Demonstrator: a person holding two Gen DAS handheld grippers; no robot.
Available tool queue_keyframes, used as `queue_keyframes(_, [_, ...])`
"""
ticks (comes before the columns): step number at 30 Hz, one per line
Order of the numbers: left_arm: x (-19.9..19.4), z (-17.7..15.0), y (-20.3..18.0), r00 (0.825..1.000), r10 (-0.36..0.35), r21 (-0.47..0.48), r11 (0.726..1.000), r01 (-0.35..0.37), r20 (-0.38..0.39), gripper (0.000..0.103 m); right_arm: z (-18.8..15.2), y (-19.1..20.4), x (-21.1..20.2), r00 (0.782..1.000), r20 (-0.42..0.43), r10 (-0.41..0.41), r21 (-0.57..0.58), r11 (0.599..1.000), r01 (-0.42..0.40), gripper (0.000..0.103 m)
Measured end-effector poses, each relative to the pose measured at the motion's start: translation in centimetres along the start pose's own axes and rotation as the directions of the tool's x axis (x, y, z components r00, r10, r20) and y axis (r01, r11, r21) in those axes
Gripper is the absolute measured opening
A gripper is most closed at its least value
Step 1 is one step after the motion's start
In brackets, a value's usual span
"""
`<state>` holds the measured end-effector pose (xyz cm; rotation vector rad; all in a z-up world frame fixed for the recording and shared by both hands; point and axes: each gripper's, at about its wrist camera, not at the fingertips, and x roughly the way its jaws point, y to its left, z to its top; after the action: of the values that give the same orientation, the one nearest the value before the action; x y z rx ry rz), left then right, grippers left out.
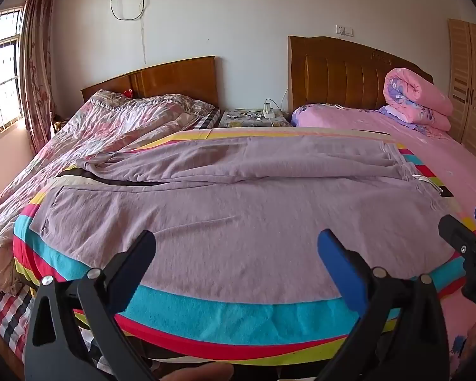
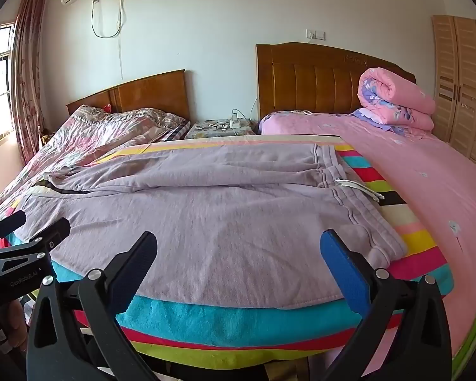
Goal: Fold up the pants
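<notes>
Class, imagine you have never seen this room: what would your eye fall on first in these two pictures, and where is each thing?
First, the lilac pants spread flat across a bright striped blanket in the foreground, waistband to the right. Next, the open left gripper and right gripper hovering over the near edge. Behind, a rolled pink quilt sits on the pink bed at right.

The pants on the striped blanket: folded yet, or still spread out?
Spread out, not folded. The pants lie flat across the striped blanket, both legs side by side, waistband at the right with its drawstring loose.
</notes>
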<state>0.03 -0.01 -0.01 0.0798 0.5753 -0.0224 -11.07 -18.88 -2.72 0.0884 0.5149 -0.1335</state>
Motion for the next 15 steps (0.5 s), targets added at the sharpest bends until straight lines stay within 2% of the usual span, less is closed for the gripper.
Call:
queue_keyframes(6, [-0.14, -0.81, -0.03, 1.0, 0.003, -0.002, 1.0, -0.003, 0.003, 0.102, -0.02, 0.15, 0.04, 1.0, 0.002, -0.006, -0.006, 1.0, 0.006, 0.099])
queue_keyframes(15, [0.0, -0.18, 0.08, 1.0, 0.016, -0.02, 1.0, -0.016, -0.015, 0.102, -0.18, 0.08, 0.1, 1.0, -0.008, 0.007, 0.007, 1.0, -0.007, 0.099])
